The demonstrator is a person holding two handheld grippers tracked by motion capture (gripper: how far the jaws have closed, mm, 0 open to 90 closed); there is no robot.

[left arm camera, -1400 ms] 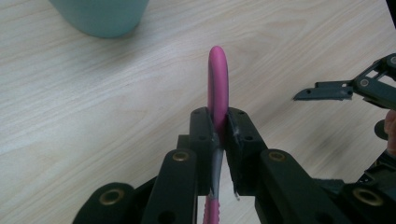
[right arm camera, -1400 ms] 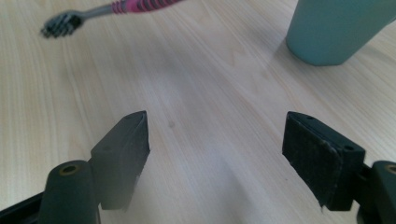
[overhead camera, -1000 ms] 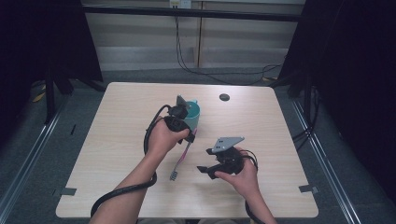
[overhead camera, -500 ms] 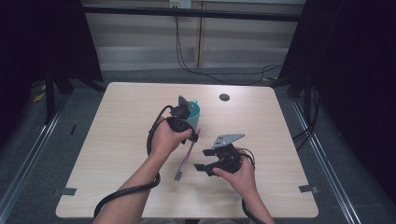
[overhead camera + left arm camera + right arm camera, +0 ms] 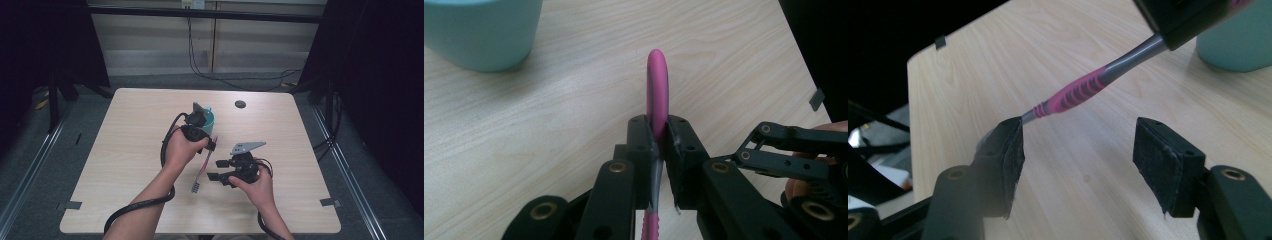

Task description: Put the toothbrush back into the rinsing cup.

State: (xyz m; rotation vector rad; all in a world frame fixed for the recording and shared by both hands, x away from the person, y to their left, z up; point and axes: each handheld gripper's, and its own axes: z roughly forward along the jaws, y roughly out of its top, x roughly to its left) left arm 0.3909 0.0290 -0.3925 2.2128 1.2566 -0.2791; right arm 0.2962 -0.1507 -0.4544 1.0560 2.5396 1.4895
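Since the earlier frame, the right gripper (image 5: 216,176) fingers have been closing, released yet, beside the toothbrush (image 5: 203,166) head. Clenched mid-handle in the left gripper (image 5: 211,145), the toothbrush should be steadied. Beyond, the cup (image 5: 208,120) crowds it; open tabletop (image 5: 125,150) lies elsewhere.

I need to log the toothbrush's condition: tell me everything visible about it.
The toothbrush has a pink and grey handle, seemingly plastic with ribbed pink grip bands. The left gripper clamps its handle and holds it slanted above the table, bristle head lowest, near the right gripper's open jaws, which have just been closing.
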